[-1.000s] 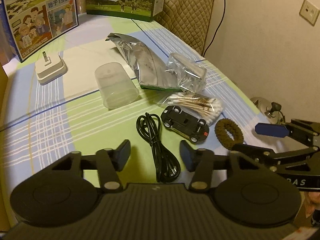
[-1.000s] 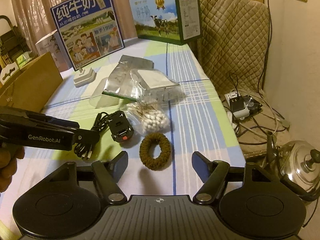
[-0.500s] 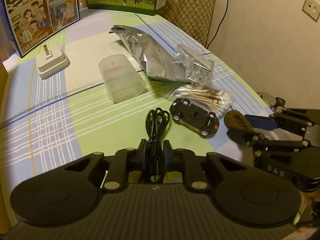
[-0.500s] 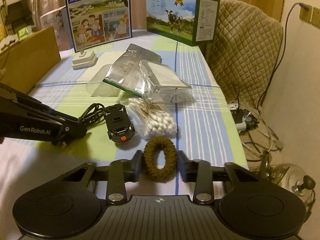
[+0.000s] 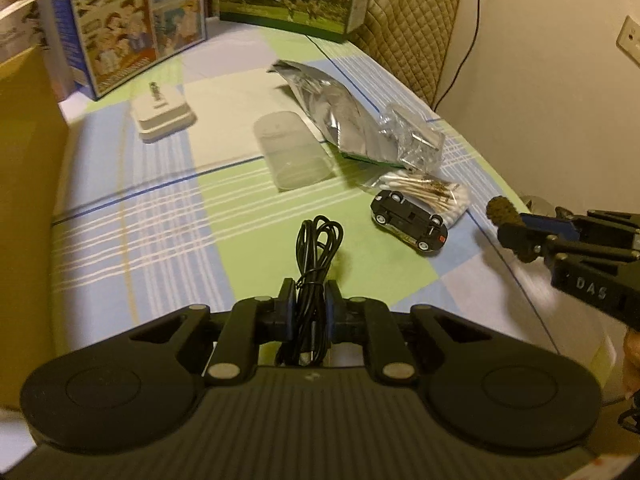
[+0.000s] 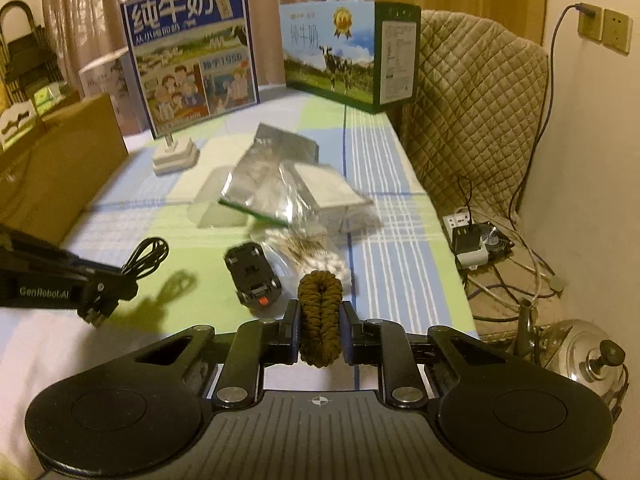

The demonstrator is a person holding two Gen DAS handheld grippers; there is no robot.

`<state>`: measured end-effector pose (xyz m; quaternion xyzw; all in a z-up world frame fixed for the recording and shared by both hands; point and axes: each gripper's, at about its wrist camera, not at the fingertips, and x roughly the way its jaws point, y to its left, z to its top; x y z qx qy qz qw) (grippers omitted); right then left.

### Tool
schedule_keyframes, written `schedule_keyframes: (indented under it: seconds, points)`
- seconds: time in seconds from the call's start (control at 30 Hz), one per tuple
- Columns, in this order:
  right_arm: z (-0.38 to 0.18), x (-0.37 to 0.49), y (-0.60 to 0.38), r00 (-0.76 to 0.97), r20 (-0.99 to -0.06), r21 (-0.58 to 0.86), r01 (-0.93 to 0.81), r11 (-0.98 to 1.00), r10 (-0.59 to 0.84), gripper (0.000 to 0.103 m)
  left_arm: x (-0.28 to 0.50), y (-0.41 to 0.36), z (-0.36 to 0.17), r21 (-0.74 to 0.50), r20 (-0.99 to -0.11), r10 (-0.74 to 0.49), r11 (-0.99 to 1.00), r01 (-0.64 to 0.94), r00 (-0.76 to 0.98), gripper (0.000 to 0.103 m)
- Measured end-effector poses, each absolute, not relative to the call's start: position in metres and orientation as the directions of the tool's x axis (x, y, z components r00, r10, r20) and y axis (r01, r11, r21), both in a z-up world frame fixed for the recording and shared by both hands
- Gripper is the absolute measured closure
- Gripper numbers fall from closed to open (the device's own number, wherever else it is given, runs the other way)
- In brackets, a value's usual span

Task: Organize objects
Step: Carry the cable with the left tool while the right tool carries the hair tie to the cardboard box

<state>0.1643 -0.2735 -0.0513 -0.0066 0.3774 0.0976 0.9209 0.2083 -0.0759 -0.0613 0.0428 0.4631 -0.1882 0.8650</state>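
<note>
Left fingers (image 5: 287, 308) pinched tight on a bundled black cable (image 5: 316, 258), loops sticking up past the tips, plug ends hanging below; bundle lifted clear of the worktop (image 5: 168, 216), shadow thrown on the green check beneath in the right wrist view. Left gripper (image 5: 307, 308) low and central in its own view, reaching in from the left edge of the right wrist view (image 6: 105, 294) with the cable (image 6: 146, 258) jutting beyond it.

Right fingers (image 6: 291, 332) clamped on a brown braided fabric ring (image 6: 320, 316), squeezed into a narrow upright oval, top poking above the tips. Right gripper (image 6: 320, 332) raised off the cloth; same ring (image 5: 510, 222) seen at the right edge of the left wrist view, held by the right gripper (image 5: 520, 236).

Just beyond, on the worktop: small black toy car (image 5: 410, 222), lying on its roof with wheels up. Touching it on the far side, a clear bag of cotton swabs (image 5: 424, 192). Farther back, a crinkled clear plastic packet (image 5: 416, 146) resting against a silver foil pouch (image 5: 332, 114). Left of the pouch, a translucent plastic cup (image 5: 294, 156) on its side. Farther left and back, a white square charging dock (image 5: 162, 118). At the far end, a blue milk carton box (image 6: 192, 68) and a green milk carton box with a cow picture (image 6: 344, 56), both upright. Brown cardboard box (image 6: 60, 176) along the left edge.
</note>
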Motion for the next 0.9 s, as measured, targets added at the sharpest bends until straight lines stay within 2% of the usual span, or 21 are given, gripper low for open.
schedule_keyframes:
  seconds: [0.5, 0.9]
  points:
    - [0.025, 0.113, -0.229, 0.739, -0.623, 0.097, -0.253, 0.963, 0.257, 0.087, 0.146, -0.031, 0.011, -0.093, -0.773, -0.266, 0.945, 0.312, 0.575, 0.092]
    - [0.061, 0.078, -0.179, 0.740, -0.585, 0.083, -0.353, 0.932, 0.332, 0.087, 0.097, 0.018, 0.058, -0.079, -0.734, -0.234, 0.962, 0.262, 0.638, 0.092]
